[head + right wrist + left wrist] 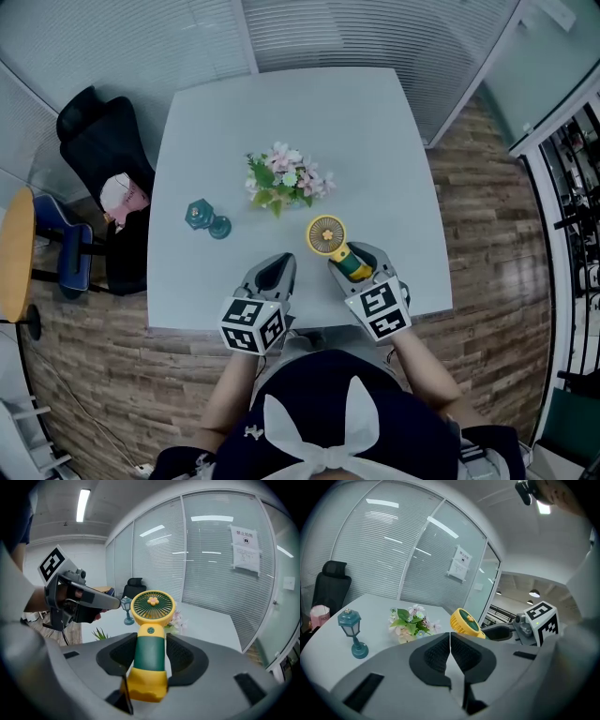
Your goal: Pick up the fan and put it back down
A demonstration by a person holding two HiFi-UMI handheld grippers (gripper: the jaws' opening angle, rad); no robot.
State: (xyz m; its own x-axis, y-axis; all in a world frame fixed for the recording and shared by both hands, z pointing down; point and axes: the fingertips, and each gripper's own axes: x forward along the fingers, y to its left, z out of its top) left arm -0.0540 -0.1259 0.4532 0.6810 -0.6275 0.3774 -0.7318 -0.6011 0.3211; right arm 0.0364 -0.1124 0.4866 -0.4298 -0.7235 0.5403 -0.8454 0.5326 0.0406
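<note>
A small hand fan (326, 235) has a round yellow head and a green handle with a yellow base. My right gripper (353, 261) is shut on that handle (151, 654), one pad on each side. The fan's head (152, 607) points away from me and sits a little above the white table (366, 131). In the left gripper view the fan (465, 623) shows just right of centre. My left gripper (274, 272) hangs beside it on the left. Its jaws are shut (450, 641) with nothing between them.
A bunch of artificial flowers (286, 178) stands mid-table, just beyond the fan. A small teal lantern (206, 218) stands to its left. A black office chair (94, 141) with a pink item (122, 197) and a yellow stool (14, 253) stand left of the table.
</note>
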